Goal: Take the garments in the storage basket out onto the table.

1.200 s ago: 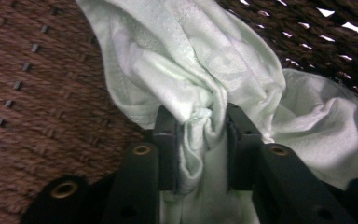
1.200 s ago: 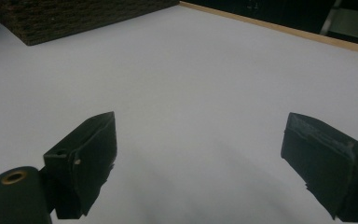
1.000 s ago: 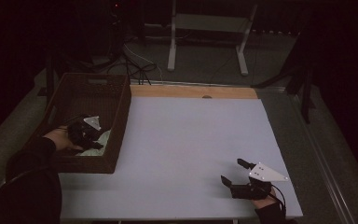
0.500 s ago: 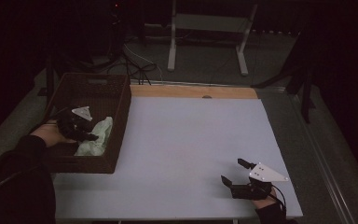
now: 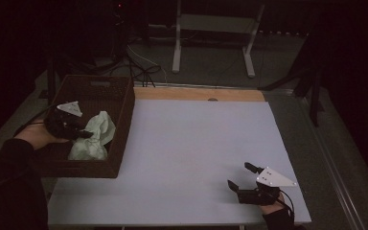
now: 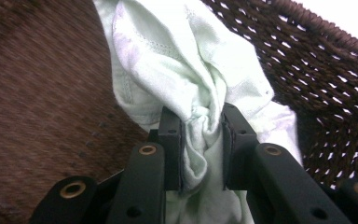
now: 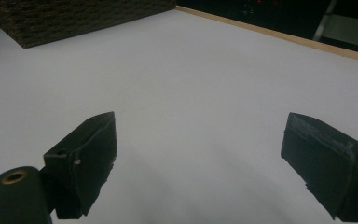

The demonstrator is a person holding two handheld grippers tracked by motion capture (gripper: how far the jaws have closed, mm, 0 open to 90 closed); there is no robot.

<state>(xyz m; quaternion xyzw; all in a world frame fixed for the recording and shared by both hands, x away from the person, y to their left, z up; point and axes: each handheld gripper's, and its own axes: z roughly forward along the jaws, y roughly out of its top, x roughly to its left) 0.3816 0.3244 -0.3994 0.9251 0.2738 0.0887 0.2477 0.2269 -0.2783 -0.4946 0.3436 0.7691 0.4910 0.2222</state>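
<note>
My left gripper (image 6: 200, 149) clamps a crumpled pale green cloth (image 6: 191, 88) inside the dark brown woven basket (image 5: 124, 103) at the worktop's left edge. Right gripper (image 7: 200, 163), jaws apart, rests near the front right corner.

high: above, facing forward-down | left: close inside basket (image 6: 335, 79) | right: low over table (image 7: 205, 84), shares basket
</note>
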